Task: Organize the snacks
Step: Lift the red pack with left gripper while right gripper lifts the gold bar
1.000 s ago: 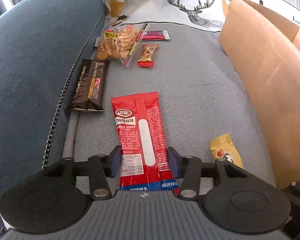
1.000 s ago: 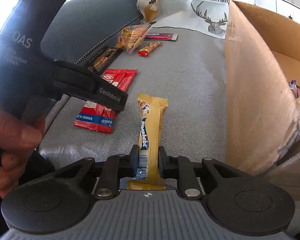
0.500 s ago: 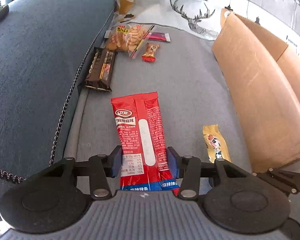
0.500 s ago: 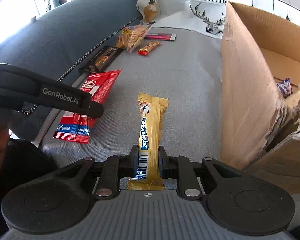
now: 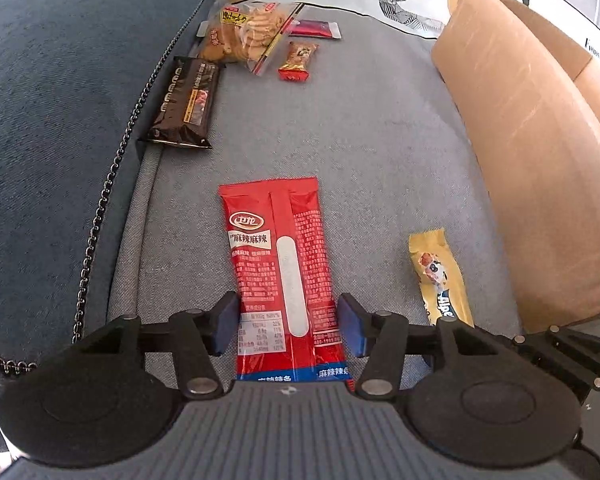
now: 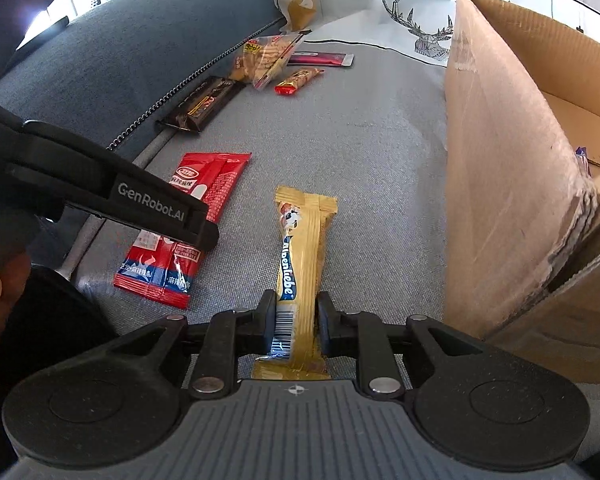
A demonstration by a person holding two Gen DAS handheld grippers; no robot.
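A long, flat red packet [image 5: 284, 280] of shiny plastic is seen lying on the grey woven sofa seat [image 5: 372, 140]. The left gripper [image 5: 286, 328] is placed around its near end. Its jaws are opening, and a small gap is seen between each blue pad and the packet, so the packet is not squeezed.

Just to the right of the red packet, a thin yellow bar [image 6: 300, 264] in a crinkly wrapper is laid flat on the seat. It is pinched at its near end by the right gripper [image 6: 296, 324], whose black fingers are pressed against both sides of the wrapper.

Farther from the red packet, by the dark blue back cushion [image 5: 60, 100], a dark brown packet [image 5: 186, 104] is seen. Past it, a clear bag of biscuits [image 5: 252, 36], a small red-and-gold sweet [image 5: 298, 60] and a flat dark red packet [image 5: 314, 29] are found close together.

To the right of the red packet, past the yellow bar, a big brown cardboard box [image 6: 512, 184] is stood on the seat. Its walls are stiff and smooth, and its near corner is torn and ragged. Something small and purple [image 6: 582, 156] is seen inside it, but what it is cannot be told.
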